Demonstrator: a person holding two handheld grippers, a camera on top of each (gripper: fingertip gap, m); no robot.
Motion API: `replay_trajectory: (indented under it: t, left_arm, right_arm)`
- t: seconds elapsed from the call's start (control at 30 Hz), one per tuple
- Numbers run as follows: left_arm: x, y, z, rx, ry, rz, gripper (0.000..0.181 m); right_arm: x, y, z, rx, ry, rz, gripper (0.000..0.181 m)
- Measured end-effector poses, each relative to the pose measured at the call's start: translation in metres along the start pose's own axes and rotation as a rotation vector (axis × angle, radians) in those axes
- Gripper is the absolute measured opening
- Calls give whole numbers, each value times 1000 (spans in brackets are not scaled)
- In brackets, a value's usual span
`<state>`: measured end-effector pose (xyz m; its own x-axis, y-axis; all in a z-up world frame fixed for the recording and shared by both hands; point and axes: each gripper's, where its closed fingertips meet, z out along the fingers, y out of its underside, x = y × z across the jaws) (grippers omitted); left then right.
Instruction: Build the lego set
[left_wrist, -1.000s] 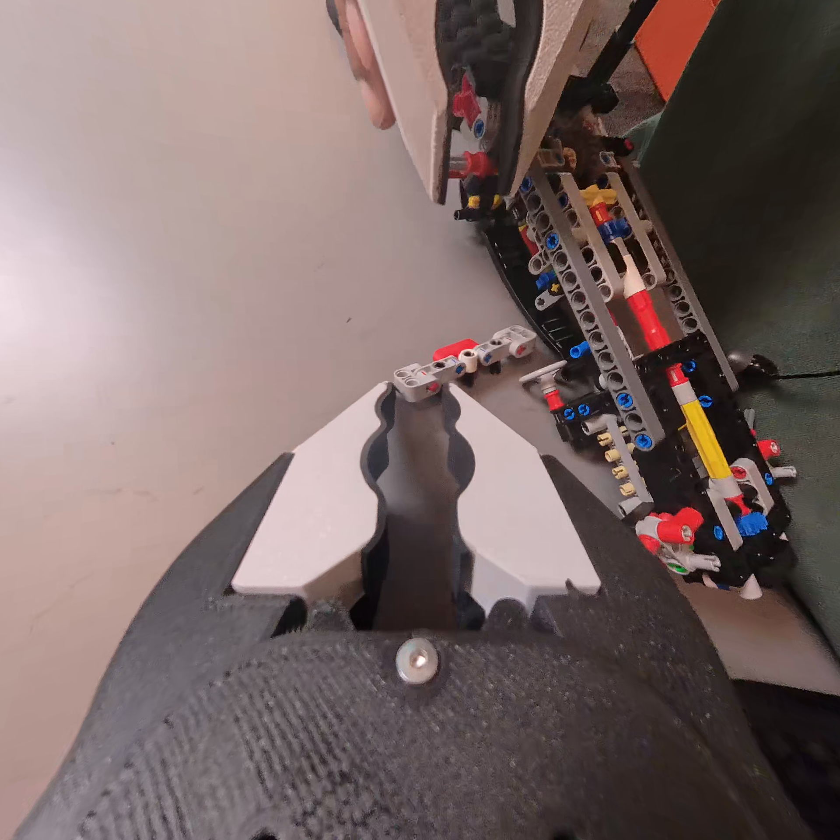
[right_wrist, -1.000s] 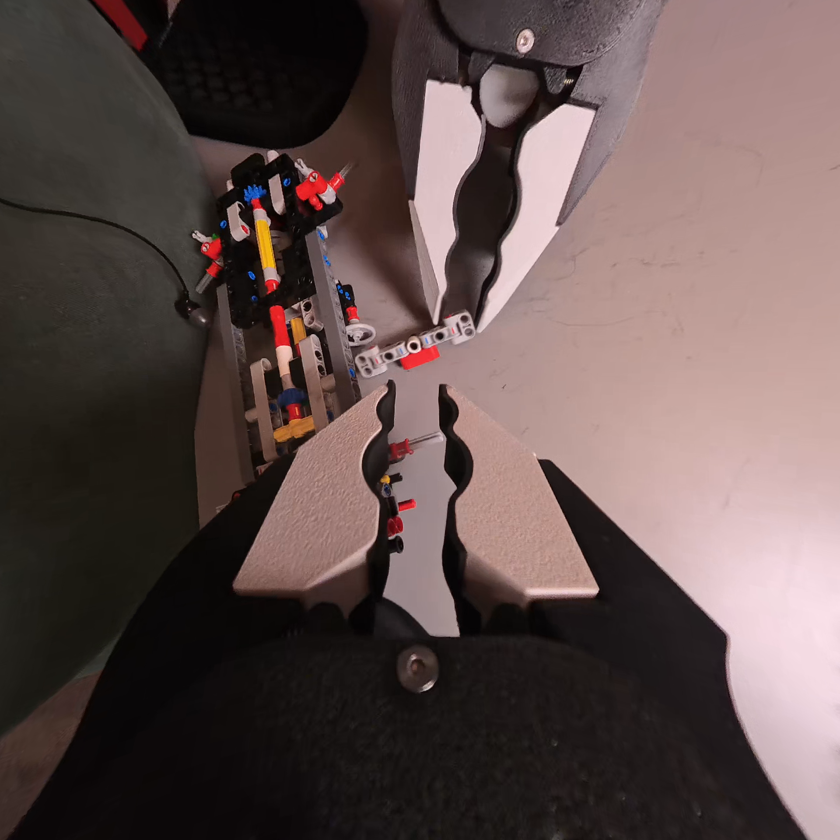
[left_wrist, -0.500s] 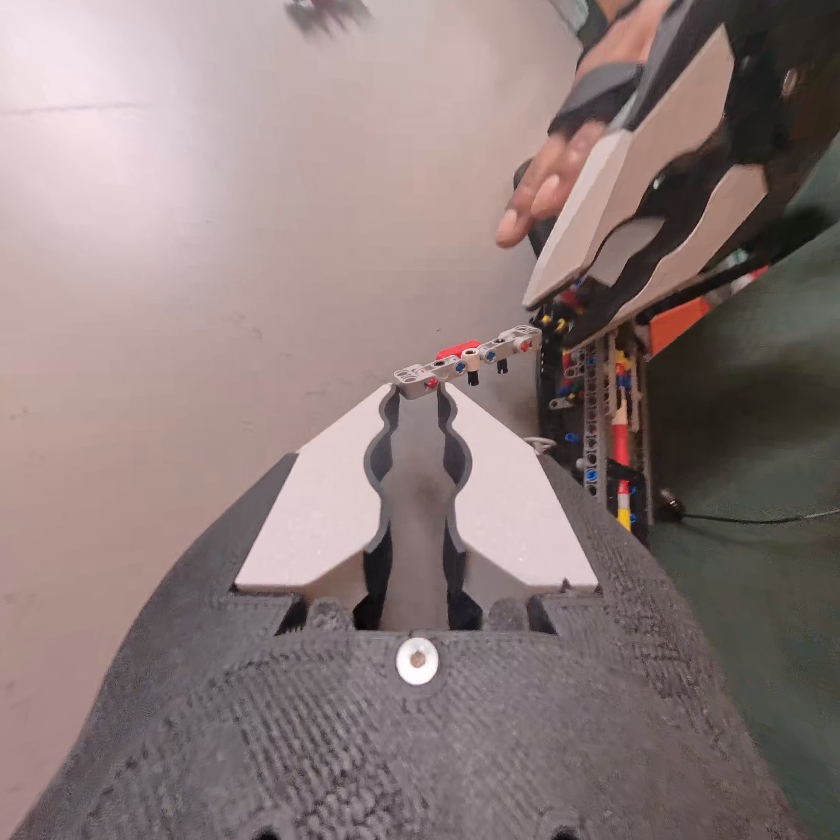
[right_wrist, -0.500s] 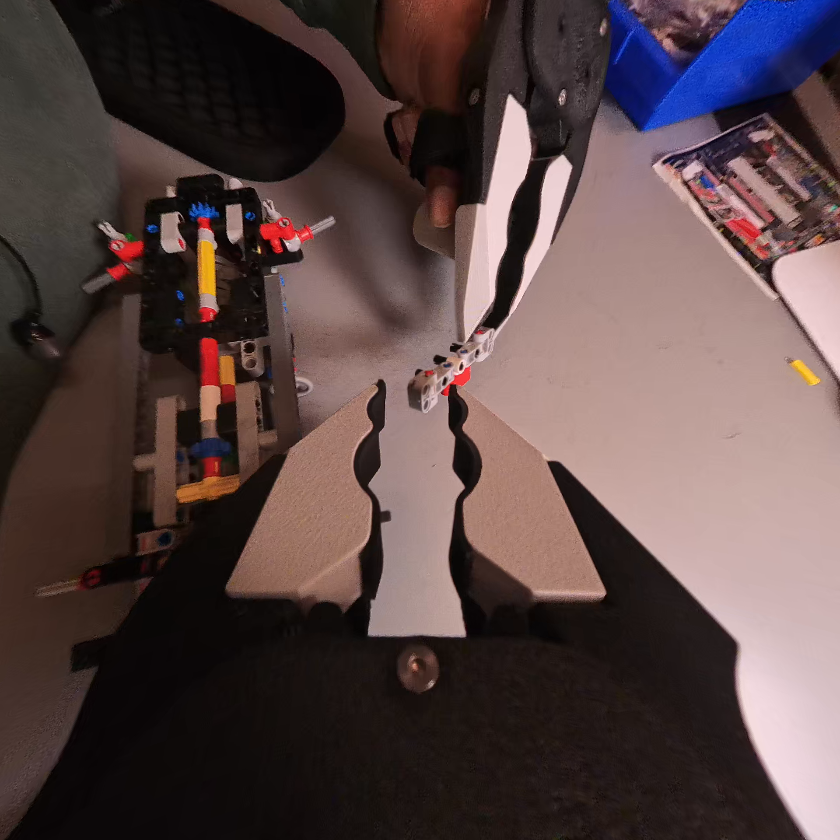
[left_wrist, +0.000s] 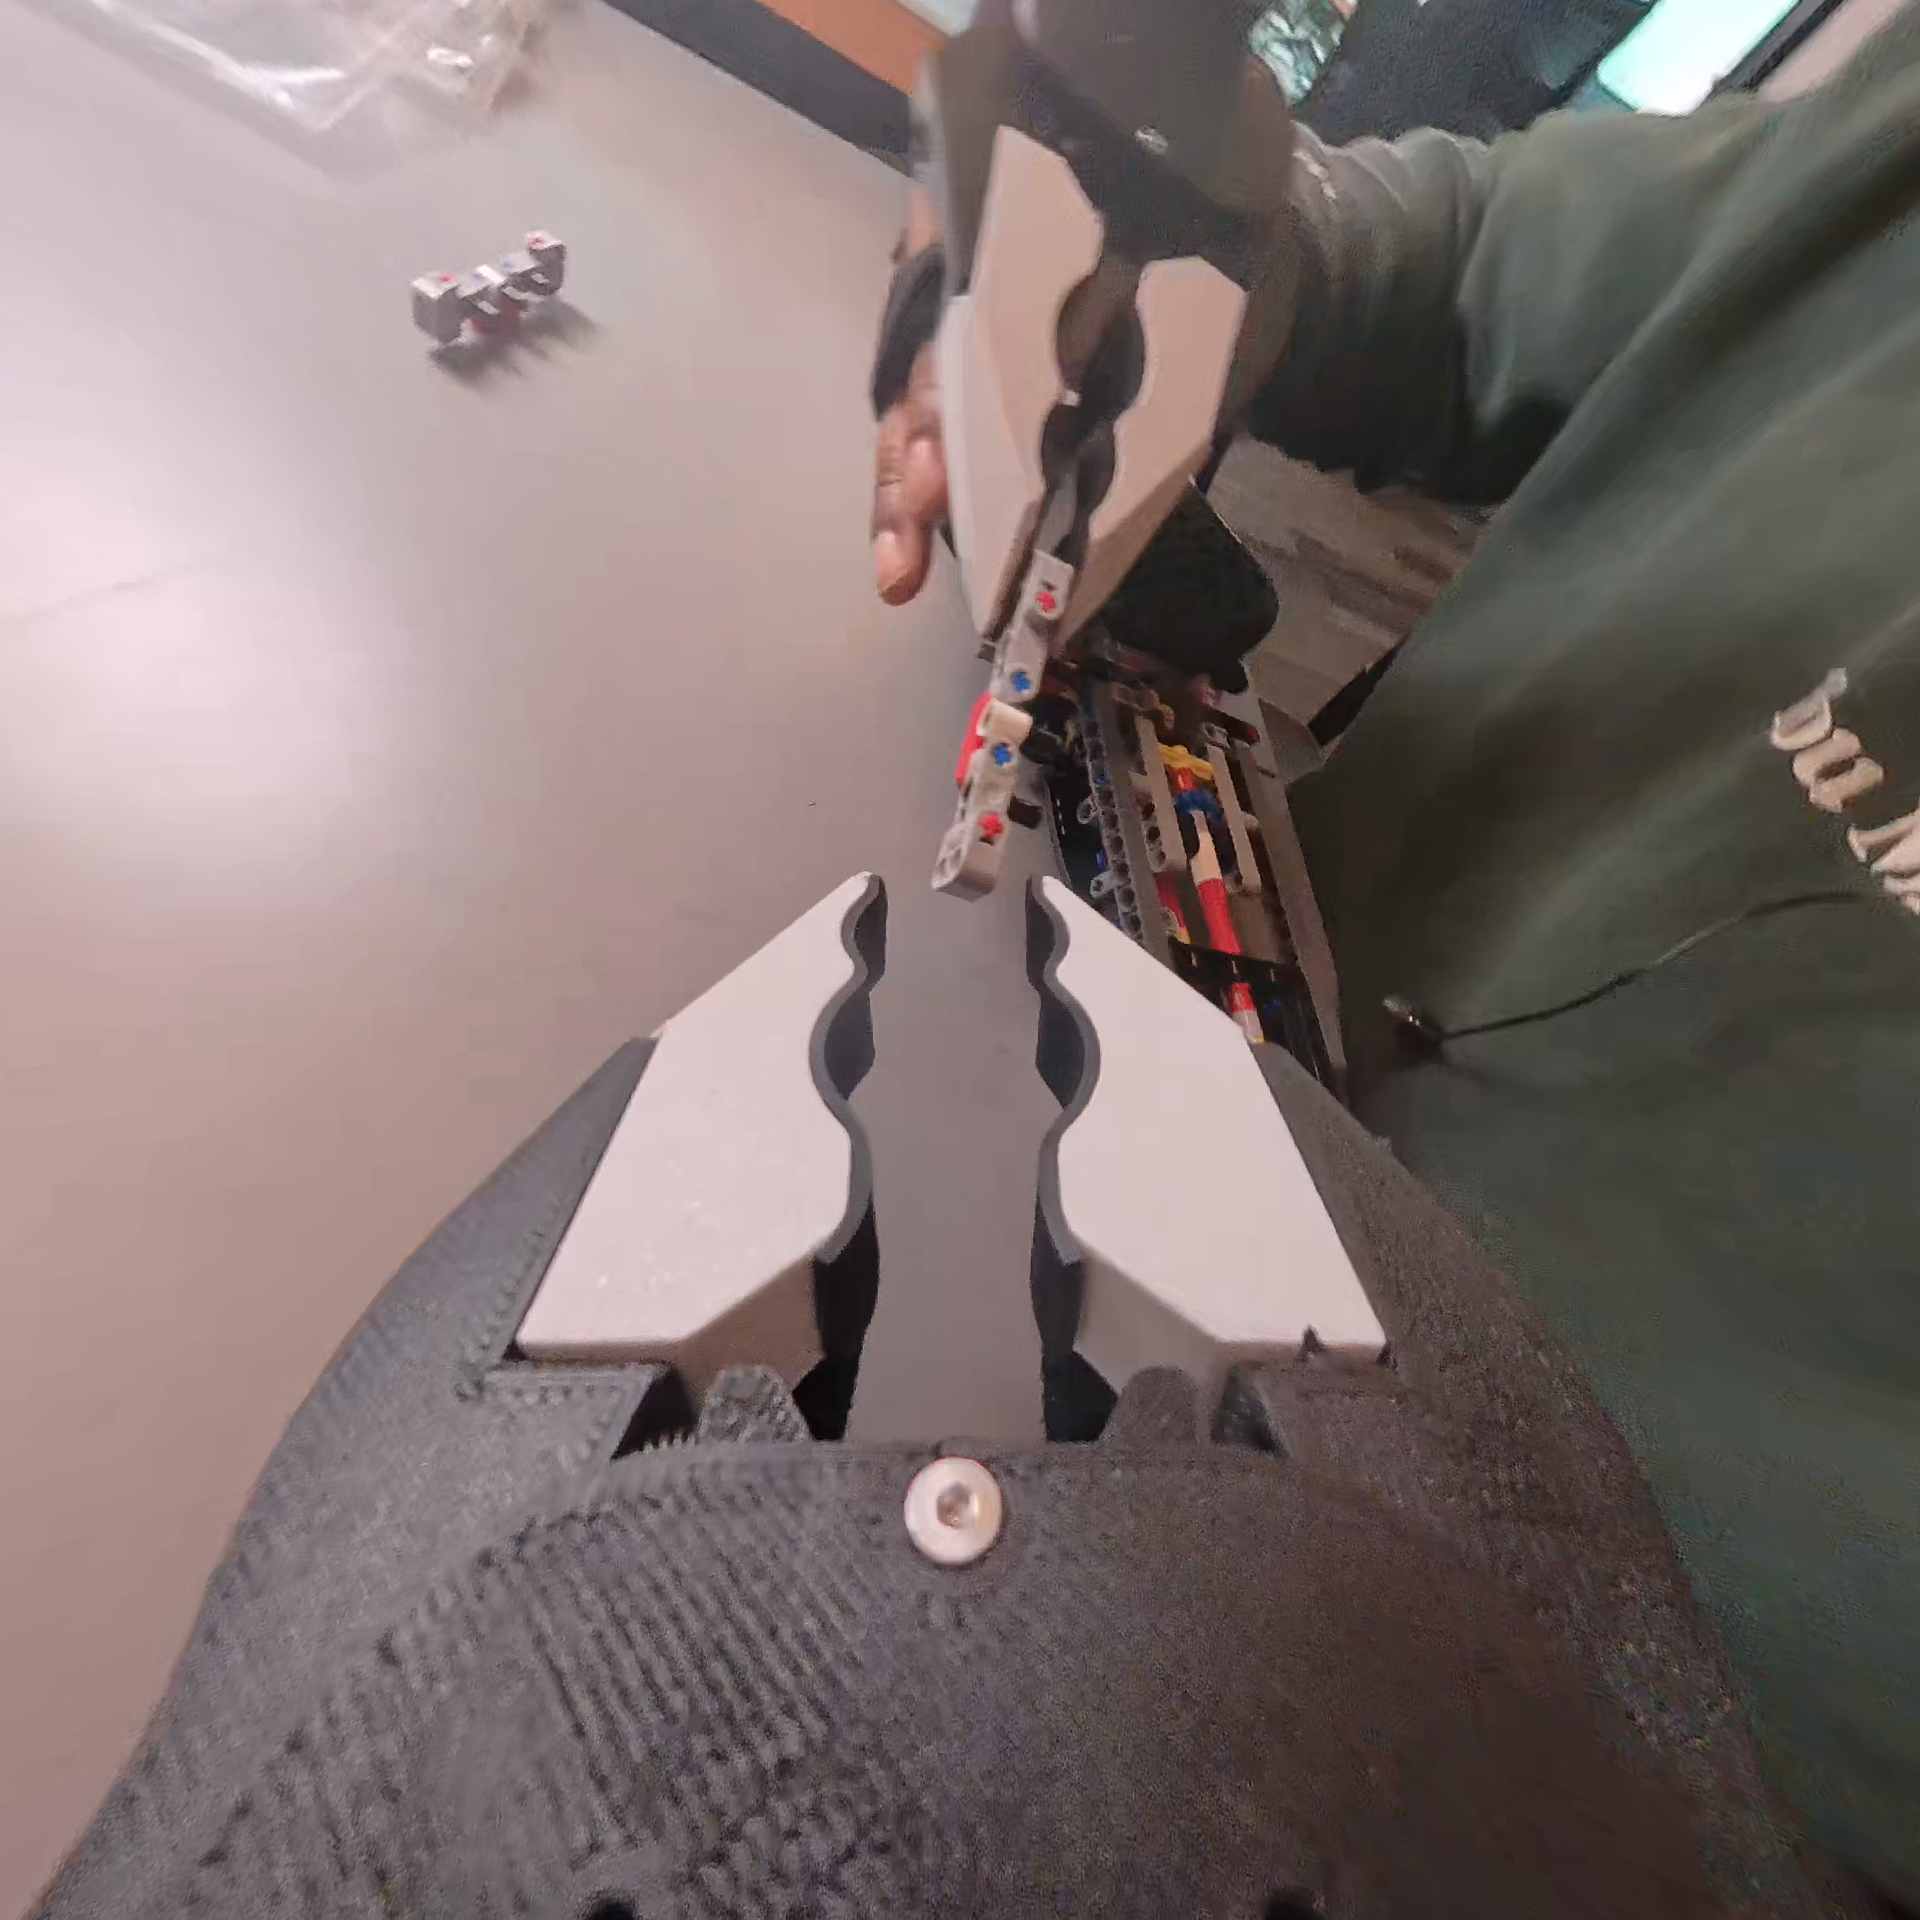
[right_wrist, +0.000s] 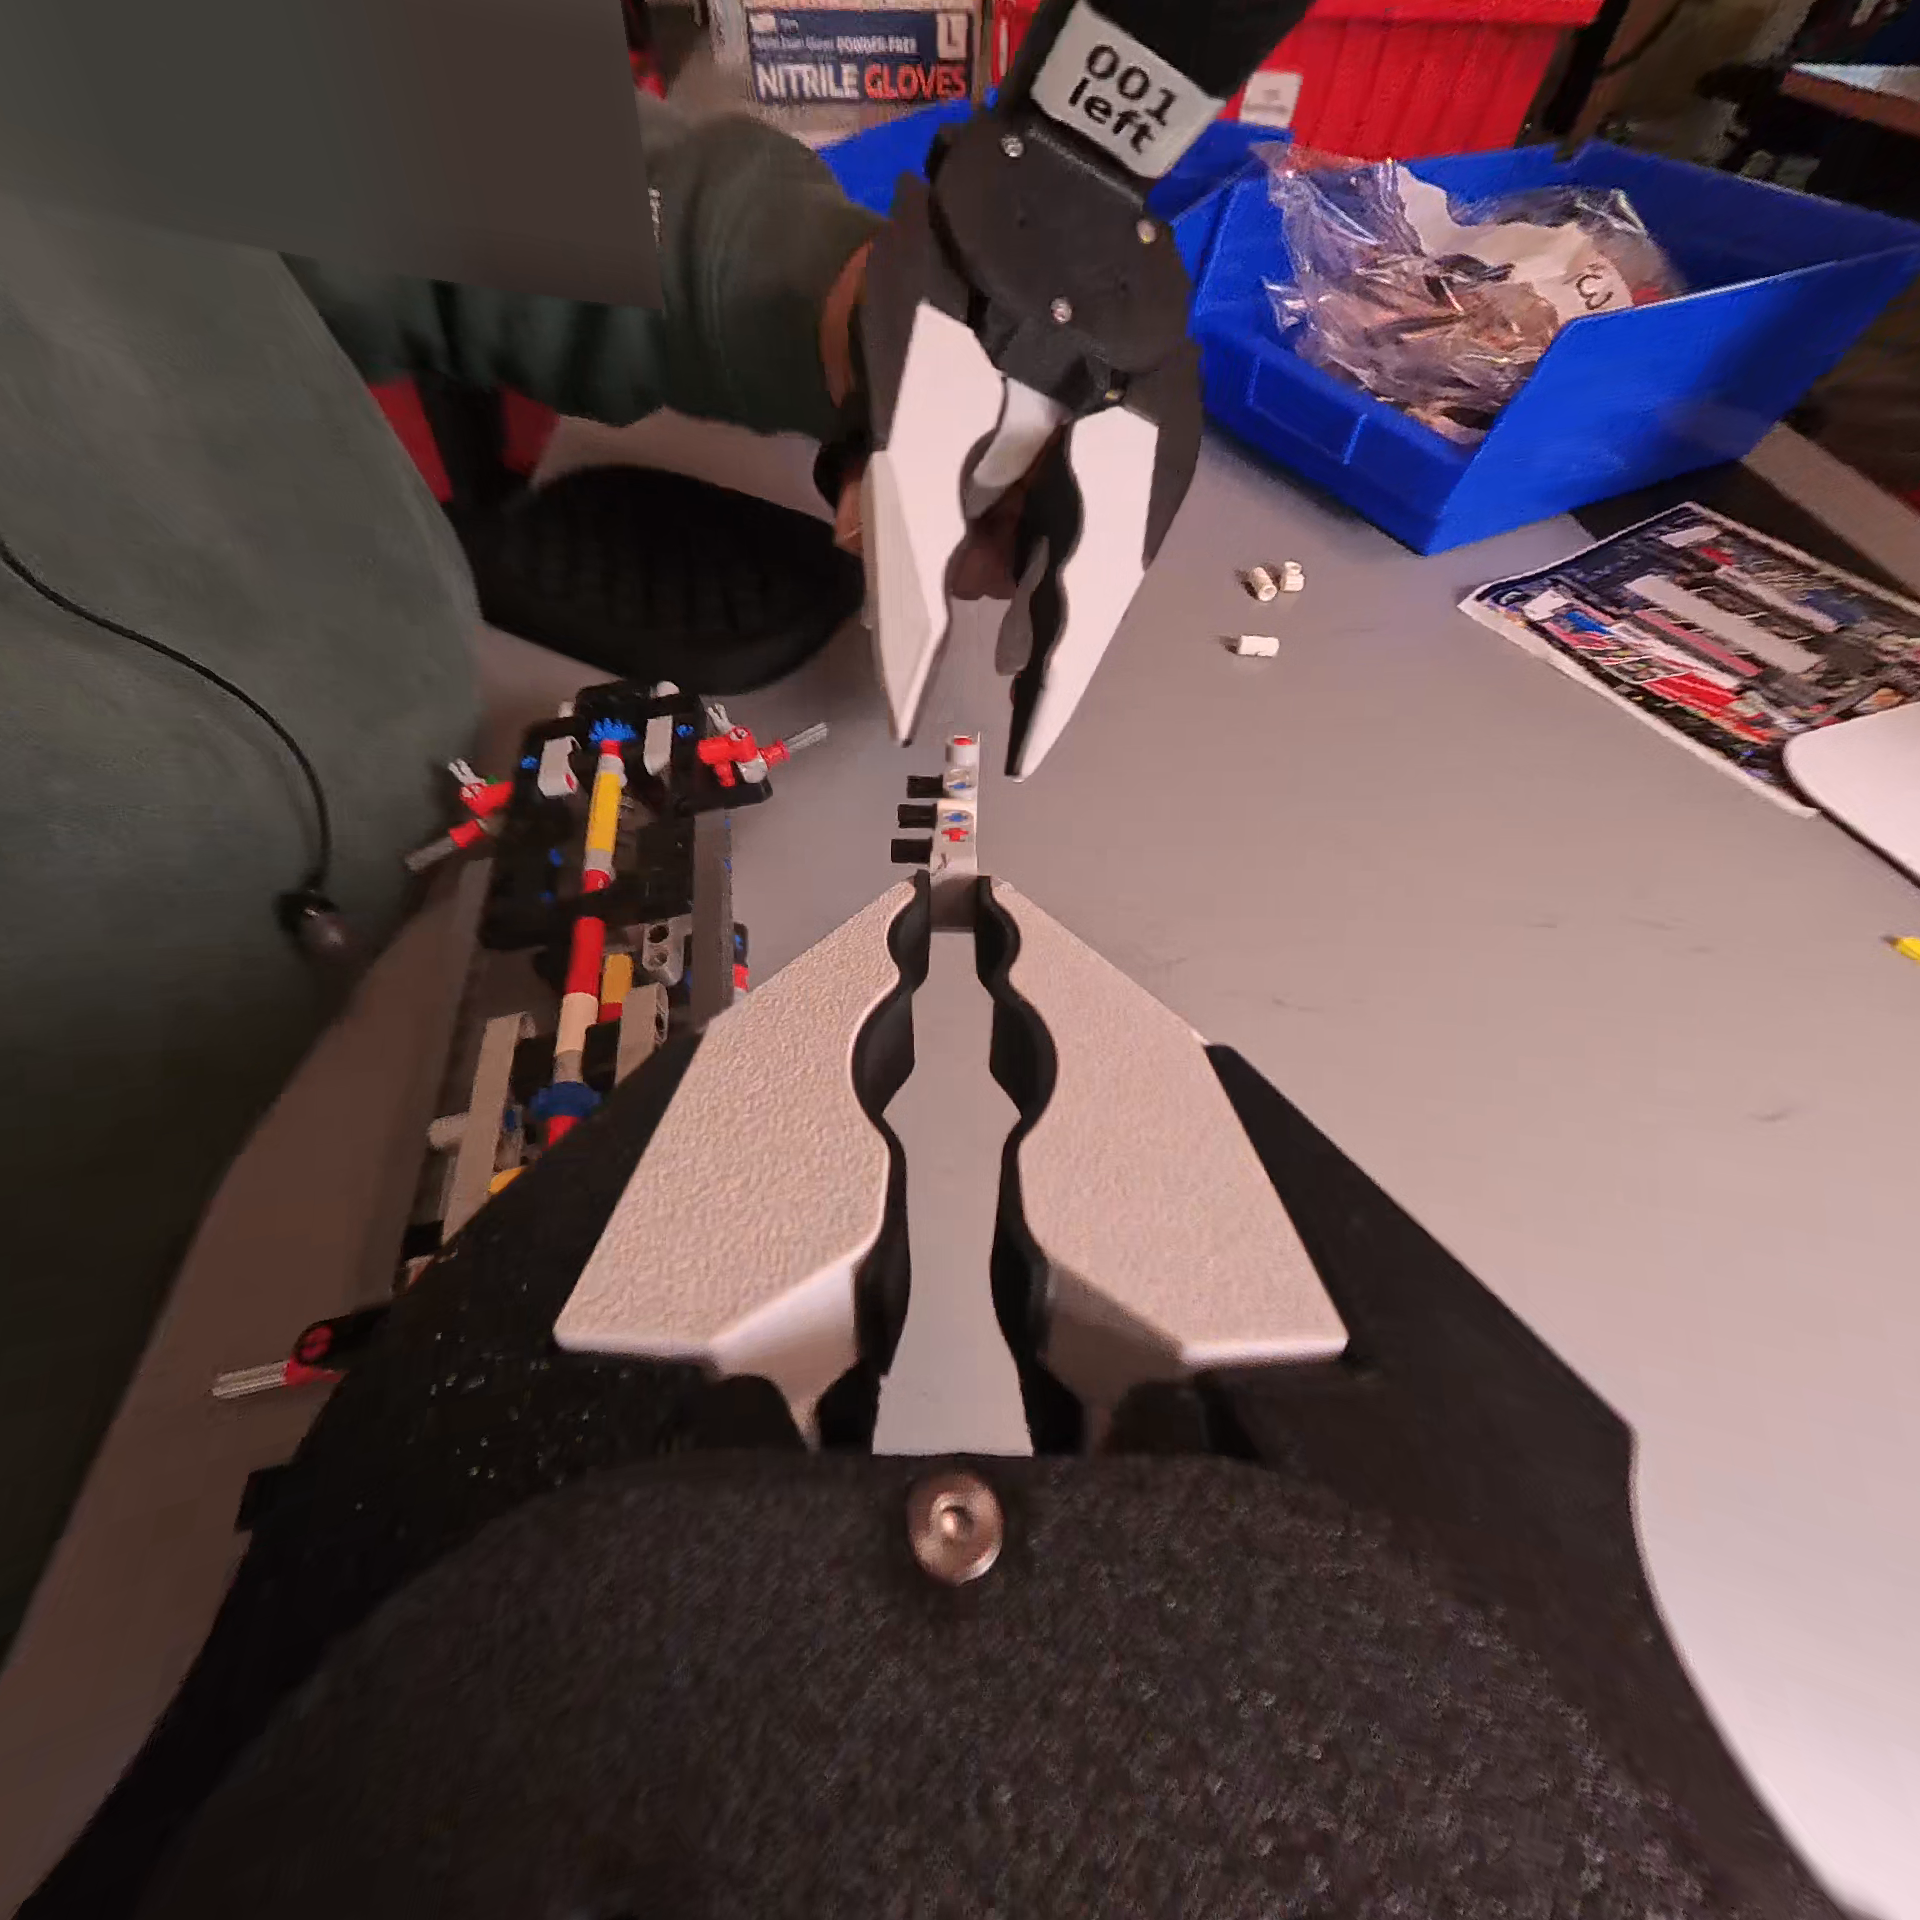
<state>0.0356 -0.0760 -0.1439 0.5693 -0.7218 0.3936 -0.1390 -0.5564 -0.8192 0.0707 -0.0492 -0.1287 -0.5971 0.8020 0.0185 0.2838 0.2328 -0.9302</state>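
A short grey lego beam assembly (right_wrist: 956, 810) with red, blue and black pins is held in the air above the grey table (right_wrist: 1403, 987). My right gripper (right_wrist: 951, 888) is shut on its near end. My left gripper (left_wrist: 956, 914) is open and empty; its tips stand on either side of the beam's other end (left_wrist: 971, 873), apart from it. In the left wrist view the right gripper (left_wrist: 1044, 613) holds the beam (left_wrist: 997, 758) from above. The long black and grey chassis (right_wrist: 603, 852) with its red and yellow shaft lies on the table to the left, also in the left wrist view (left_wrist: 1195, 862).
A second small grey assembly (left_wrist: 488, 296) lies far out on the table. Blue bins (right_wrist: 1558, 416) with bagged parts, a booklet (right_wrist: 1704, 634) and small white pieces (right_wrist: 1262, 582) are at the back right. A person's green sleeve (left_wrist: 1610, 727) borders the chassis. A loose red axle (right_wrist: 291, 1371) lies nearby. There is about 6 cm between the tips of the two grippers.
The left gripper lifted the beam off the table, then let go and opened. The right gripper closed on the beam and now holds it.
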Motion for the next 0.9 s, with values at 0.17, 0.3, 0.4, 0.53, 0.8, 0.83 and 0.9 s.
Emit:
replay_trajectory:
  t: [0.17, 0.3, 0.4, 0.53, 0.8, 0.83, 0.9]
  left_arm:
    - [10, 3, 9, -16, 1, 139, 8]
    - [5, 14, 13, -77, -33, 127, 7]
    - [6, 23, 18, -147, -68, 118, 6]
    - [12, 25, 22, -162, -73, 107, 6]
    - [27, 35, 26, -176, -20, 99, 8]
    - [29, 36, 26, -180, 2, 84, 9]
    - [33, 38, 25, -185, 35, 63, 11]
  right_arm:
    - [-7, 4, 6, -1, -76, 24, 6]
    - [-10, 22, 12, -122, -99, 6, 7]
    - [-13, 32, 12, -206, -122, -47, 11]
    - [-18, 34, 10, -261, -170, -72, 9]
    - [-30, 38, 12, -308, -251, -124, 7]
    - [-31, 39, 13, -317, -257, -139, 6]
    - [-33, 41, 15, -324, -271, -155, 6]
